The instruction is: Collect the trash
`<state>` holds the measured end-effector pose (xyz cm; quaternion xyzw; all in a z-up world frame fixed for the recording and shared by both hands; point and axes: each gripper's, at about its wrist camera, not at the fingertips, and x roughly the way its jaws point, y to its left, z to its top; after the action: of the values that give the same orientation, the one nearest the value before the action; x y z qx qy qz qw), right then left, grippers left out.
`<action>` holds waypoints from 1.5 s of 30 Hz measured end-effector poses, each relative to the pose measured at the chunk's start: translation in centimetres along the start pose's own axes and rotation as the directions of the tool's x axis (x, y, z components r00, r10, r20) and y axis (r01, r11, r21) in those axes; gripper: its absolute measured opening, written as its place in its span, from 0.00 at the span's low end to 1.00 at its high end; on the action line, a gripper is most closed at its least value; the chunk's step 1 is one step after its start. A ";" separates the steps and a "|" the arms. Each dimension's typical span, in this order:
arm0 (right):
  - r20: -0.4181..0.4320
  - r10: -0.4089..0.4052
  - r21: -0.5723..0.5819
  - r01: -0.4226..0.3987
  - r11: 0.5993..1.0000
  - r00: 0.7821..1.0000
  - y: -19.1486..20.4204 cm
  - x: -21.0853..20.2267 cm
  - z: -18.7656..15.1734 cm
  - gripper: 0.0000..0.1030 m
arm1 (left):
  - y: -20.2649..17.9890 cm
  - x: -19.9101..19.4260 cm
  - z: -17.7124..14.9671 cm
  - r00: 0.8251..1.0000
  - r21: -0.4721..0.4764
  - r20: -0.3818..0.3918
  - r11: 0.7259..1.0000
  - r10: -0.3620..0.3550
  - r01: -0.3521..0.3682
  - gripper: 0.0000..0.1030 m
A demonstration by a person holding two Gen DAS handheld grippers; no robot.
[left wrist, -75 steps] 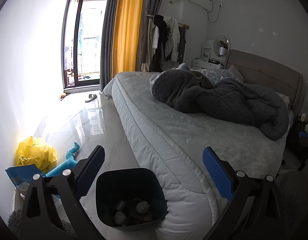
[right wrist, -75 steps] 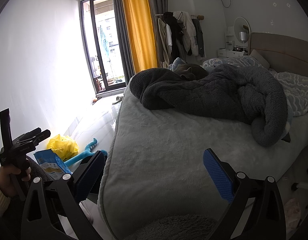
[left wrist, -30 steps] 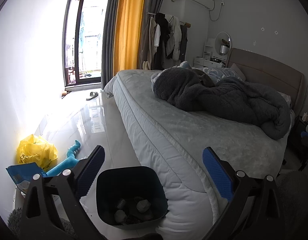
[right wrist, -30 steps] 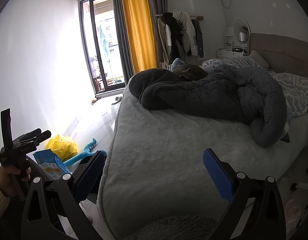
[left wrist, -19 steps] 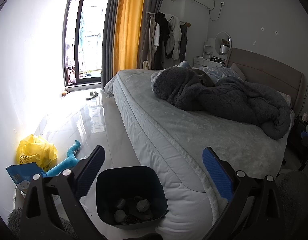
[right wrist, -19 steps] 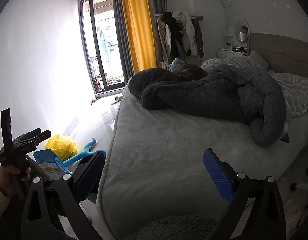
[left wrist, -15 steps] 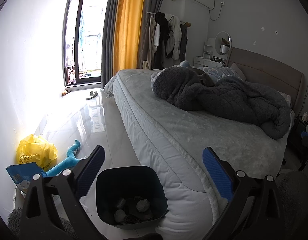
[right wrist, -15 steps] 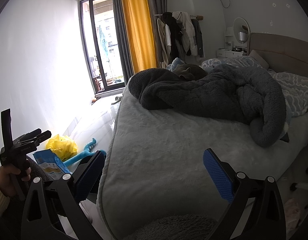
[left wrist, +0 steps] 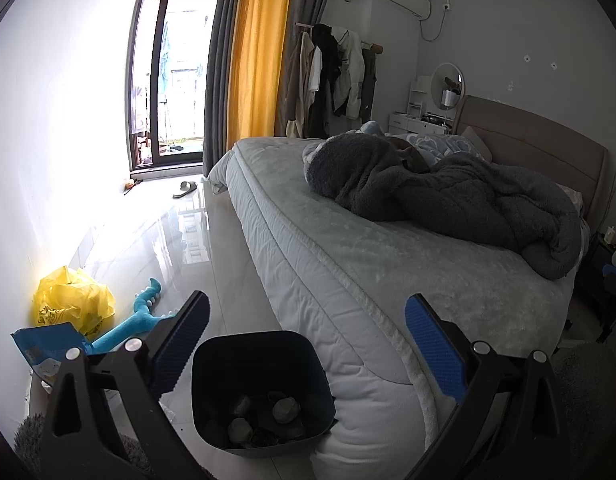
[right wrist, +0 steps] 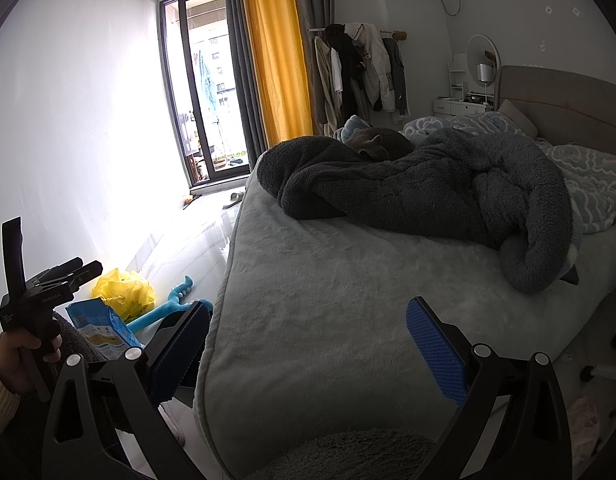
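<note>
Your right gripper (right wrist: 308, 352) is hanging wide open over the bed (right wrist: 347, 300), dark blanket (right wrist: 427, 196) lying ahead, your left hand (right wrist: 16, 364) gripping the left gripper (right wrist: 74, 270) far to its left, yellow bag (right wrist: 124, 290) sitting beyond.

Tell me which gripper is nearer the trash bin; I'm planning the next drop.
Left. The left gripper hangs open right above the trash bin beside the bed; the right gripper is open over the bed's corner, farther off.

We see the trash bin (left wrist: 264, 392) on the floor (left wrist: 212, 264) against the near corner of the bed (left wrist: 347, 264), a bag (left wrist: 74, 304) and toy (left wrist: 132, 324) to its left by the wall, and a blanket (left wrist: 447, 196) on the bed's far right.
</note>
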<state>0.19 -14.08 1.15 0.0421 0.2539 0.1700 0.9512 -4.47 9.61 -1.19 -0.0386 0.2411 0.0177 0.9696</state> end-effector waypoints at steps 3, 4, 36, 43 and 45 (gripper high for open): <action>0.000 0.000 0.000 0.000 1.000 1.000 0.0 0.0 0.0 0.97 | 0.1 0.1 0.1 1.000 0.001 0.000 1.000 -0.001 0.001 0.97; -0.001 0.000 0.000 0.000 1.000 1.000 0.0 0.0 0.0 0.97 | 0.0 0.1 0.1 1.000 0.001 0.001 1.000 -0.002 0.002 0.97; -0.001 -0.002 0.002 0.002 1.000 1.000 0.1 -0.1 0.0 0.97 | 0.0 0.2 -0.1 1.000 0.004 -0.009 1.000 -0.006 0.006 0.97; -0.001 -0.002 0.002 0.002 1.000 1.000 0.2 -0.1 0.0 0.97 | 0.3 0.2 0.2 1.000 0.000 -0.010 1.000 -0.005 0.005 0.97; -0.001 -0.002 0.002 0.002 1.000 1.000 0.1 -0.1 0.0 0.97 | 0.3 0.2 0.2 1.000 -0.001 -0.011 1.000 -0.006 0.006 0.97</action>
<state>0.09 -13.97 1.19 0.0424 0.2547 0.1688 0.9512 -4.20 9.97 -1.18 -0.0397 0.2462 0.0149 0.9683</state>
